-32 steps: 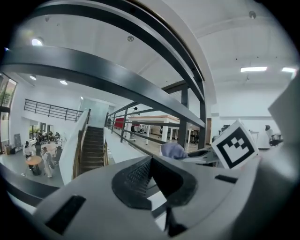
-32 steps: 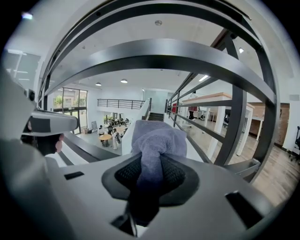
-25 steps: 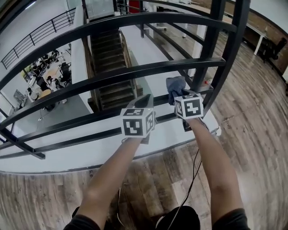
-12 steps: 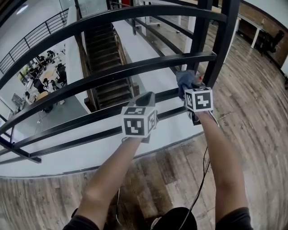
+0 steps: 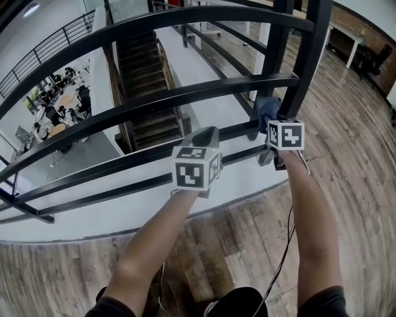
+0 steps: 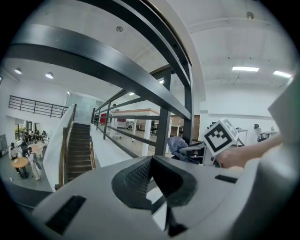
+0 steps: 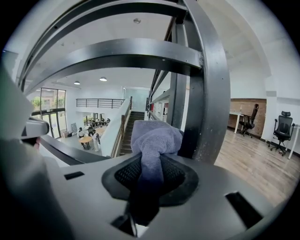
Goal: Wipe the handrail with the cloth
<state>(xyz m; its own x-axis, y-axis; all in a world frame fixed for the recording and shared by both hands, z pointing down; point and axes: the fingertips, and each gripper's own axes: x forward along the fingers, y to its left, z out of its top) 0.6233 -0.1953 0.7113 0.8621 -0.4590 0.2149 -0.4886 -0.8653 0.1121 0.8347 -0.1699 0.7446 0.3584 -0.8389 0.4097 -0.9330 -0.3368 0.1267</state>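
A black metal railing with a curved top handrail (image 5: 185, 17) and several lower bars (image 5: 154, 100) crosses the head view. My right gripper (image 5: 270, 127) is shut on a blue-grey cloth (image 5: 266, 109), which it holds at a lower bar right beside the black upright post (image 5: 309, 68). In the right gripper view the cloth (image 7: 154, 138) bulges out of the shut jaws of the right gripper (image 7: 152, 164), with the post (image 7: 208, 89) just right of it. My left gripper (image 5: 205, 135) hangs by a lower bar to the left, its jaws shut and empty (image 6: 151, 161).
Beyond the railing a staircase (image 5: 145, 93) drops to a lower floor with people at tables (image 5: 52, 105). Wooden flooring (image 5: 352, 161) lies under me and to the right. A cable (image 5: 281, 247) hangs below my right arm. Office chairs (image 5: 377, 59) stand far right.
My right gripper has slid the cloth rightward along the bar, up to the upright post. The left gripper has shifted slightly right and stays shut.
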